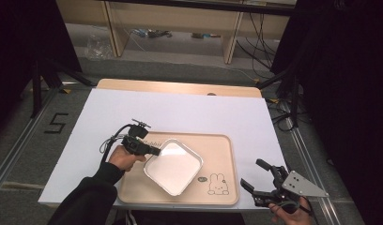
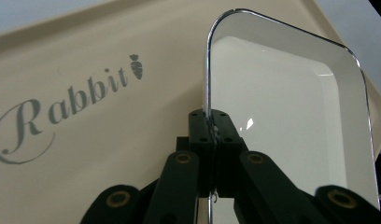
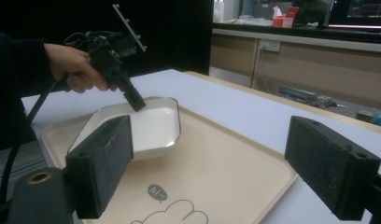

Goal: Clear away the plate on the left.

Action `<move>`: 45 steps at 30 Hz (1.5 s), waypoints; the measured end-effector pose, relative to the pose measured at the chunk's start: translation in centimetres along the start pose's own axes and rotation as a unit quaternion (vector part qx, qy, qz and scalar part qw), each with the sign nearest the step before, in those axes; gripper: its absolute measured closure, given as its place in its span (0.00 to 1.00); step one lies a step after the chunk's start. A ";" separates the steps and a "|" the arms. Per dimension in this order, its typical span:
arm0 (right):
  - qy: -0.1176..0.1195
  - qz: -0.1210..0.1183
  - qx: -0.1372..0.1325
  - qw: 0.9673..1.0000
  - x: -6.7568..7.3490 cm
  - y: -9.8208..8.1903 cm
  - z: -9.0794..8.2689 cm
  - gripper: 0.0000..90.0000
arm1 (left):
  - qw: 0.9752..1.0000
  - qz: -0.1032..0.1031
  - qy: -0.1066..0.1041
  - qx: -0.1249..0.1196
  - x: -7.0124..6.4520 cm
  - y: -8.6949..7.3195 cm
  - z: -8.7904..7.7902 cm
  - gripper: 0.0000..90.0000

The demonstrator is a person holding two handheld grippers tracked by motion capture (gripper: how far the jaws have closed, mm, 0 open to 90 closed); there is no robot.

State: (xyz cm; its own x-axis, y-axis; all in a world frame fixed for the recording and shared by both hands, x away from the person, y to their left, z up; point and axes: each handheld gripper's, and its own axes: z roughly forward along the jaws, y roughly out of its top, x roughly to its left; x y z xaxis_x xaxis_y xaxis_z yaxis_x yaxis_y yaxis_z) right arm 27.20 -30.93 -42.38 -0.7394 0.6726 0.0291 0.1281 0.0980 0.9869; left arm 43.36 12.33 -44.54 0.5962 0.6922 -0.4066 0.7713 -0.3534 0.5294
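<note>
Pinching the rim of a white square dish (image 1: 173,166), the left gripper (image 1: 154,151) holds it at its left edge; in the left gripper view the two black fingers (image 2: 200,128) are pressed tight on the thin rim, one on each side. The dish (image 2: 291,121) sits inside a beige tray (image 1: 222,154), toward the tray's left half, and in the right gripper view it (image 3: 146,126) is tilted, its held side raised off the tray floor while the far side rests lower. The tray (image 2: 86,56) carries the printed word "Rabbit" with a small carrot beside the dish, and a rabbit drawing (image 1: 218,183) near its front right corner. It lies on a white surface (image 1: 180,110), close to the front edge.

The right gripper (image 1: 259,176) hovers over the surface's front right corner, just beside the tray's right edge. Its fingers (image 3: 102,163) are spread wide apart with nothing between them, pointing across the tray (image 3: 226,177) toward the dish and the left gripper (image 3: 137,103). A hand (image 3: 72,67) in a dark sleeve grips the left gripper's handle.
</note>
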 end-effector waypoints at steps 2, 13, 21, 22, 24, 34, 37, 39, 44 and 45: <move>-0.003 -0.002 0.005 1.000 -0.1 0.1 -0.1 0.18 | 1.000 0.006 0.003 0.003 -0.1 0.0 0.4 0.98; 0.004 -0.005 0.003 1.000 -0.1 0.0 0.1 0.18 | 1.000 0.015 0.000 0.011 -1.4 -0.1 2.3 0.98; -0.002 -0.001 0.006 1.000 0.0 0.1 -0.1 0.18 | 0.999 0.025 0.005 0.024 -2.6 -0.2 3.6 0.98; -0.005 -0.001 0.015 1.000 0.0 0.1 -0.2 0.18 | 0.999 0.027 0.005 0.025 -2.6 -0.2 3.6 0.98; 0.000 -0.005 0.011 1.000 -0.1 0.0 -0.1 0.18 | 0.999 0.025 0.005 0.021 -2.7 -0.2 3.6 0.98; -0.004 -0.005 -0.006 1.000 0.0 0.0 0.0 0.18 | 0.999 0.028 0.001 0.028 -2.2 -1.0 3.3 0.95; -0.008 -0.013 0.000 1.000 -0.2 0.0 -0.1 0.18 | 0.999 0.030 0.009 0.037 -2.1 -1.5 3.1 0.93; -0.008 -0.012 -0.005 1.000 -0.2 0.0 -0.1 0.18 | 0.999 0.029 0.010 0.036 -2.1 -1.8 3.0 0.93; -0.009 -0.015 -0.005 1.000 -0.2 0.0 0.0 0.19 | 0.998 0.034 0.009 0.043 -2.3 -2.3 2.7 0.90; -0.010 -0.012 -0.003 1.000 -0.2 0.0 0.0 0.19 | 0.999 0.032 0.006 0.040 -2.3 -2.5 2.8 0.90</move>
State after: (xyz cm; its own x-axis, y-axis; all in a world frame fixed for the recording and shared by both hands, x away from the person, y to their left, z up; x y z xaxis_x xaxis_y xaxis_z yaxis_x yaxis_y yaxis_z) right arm 27.28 -31.06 -42.39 -0.7284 0.6852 0.0021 0.1063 0.1099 0.9882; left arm 40.67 9.88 -46.97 0.6425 0.6739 -0.3647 0.7475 -0.4464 0.4920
